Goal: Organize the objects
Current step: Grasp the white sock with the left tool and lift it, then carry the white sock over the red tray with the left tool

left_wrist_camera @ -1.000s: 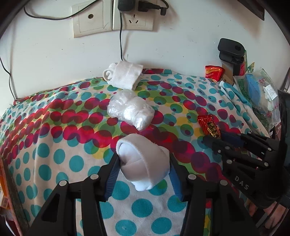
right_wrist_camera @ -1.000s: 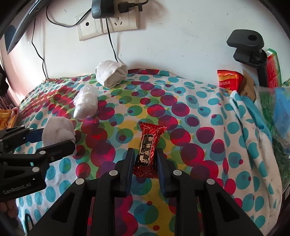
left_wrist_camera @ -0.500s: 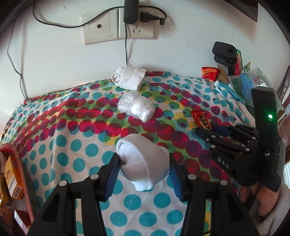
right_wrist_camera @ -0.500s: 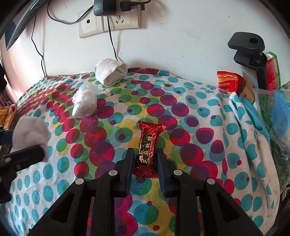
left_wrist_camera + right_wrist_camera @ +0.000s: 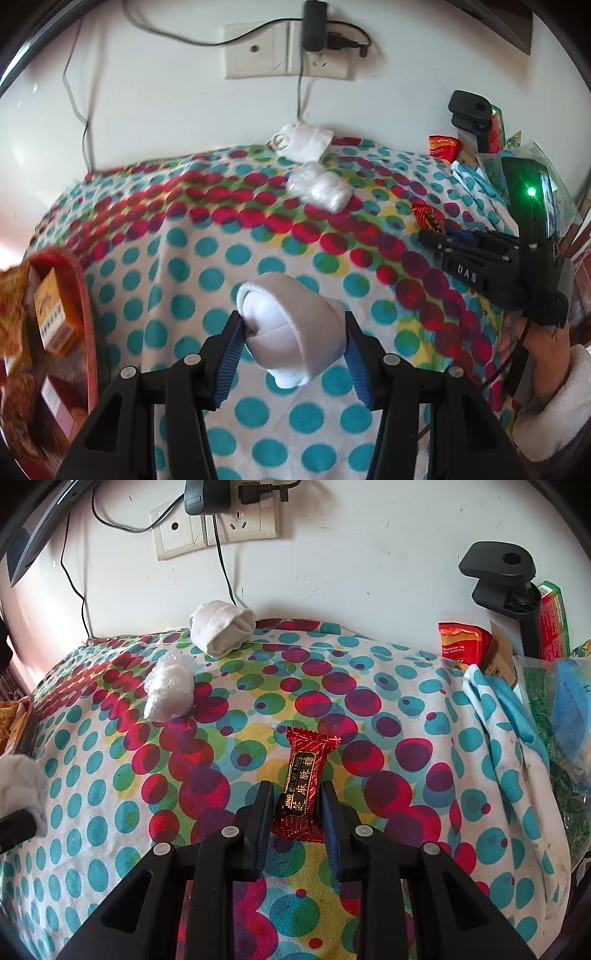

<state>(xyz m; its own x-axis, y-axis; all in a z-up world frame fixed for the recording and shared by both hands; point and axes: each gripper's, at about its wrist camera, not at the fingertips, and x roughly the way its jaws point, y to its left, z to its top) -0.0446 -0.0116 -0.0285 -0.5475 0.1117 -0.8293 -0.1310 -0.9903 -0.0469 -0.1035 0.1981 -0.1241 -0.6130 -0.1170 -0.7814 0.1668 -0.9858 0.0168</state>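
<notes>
My left gripper [image 5: 293,332] is shut on a rolled white sock [image 5: 291,332] and holds it above the spotted cloth, near the table's left side. My right gripper [image 5: 297,801] is shut on a red candy bar [image 5: 303,782] resting on the cloth at mid-table; it also shows in the left wrist view [image 5: 439,240] with the candy [image 5: 428,218]. A second rolled sock [image 5: 221,631] lies by the wall. A clear plastic-wrapped bundle [image 5: 170,690] lies in front of it.
A red basket [image 5: 83,295] with snack boxes sits off the table's left edge. Snack packets [image 5: 461,642], a black clamp [image 5: 502,576] and plastic bags [image 5: 554,709] crowd the right side. Wall sockets with cables [image 5: 218,524] are behind.
My left gripper has pulled back and to the left with the sock, bringing the red basket into view. My right gripper has stayed in place on the candy bar.
</notes>
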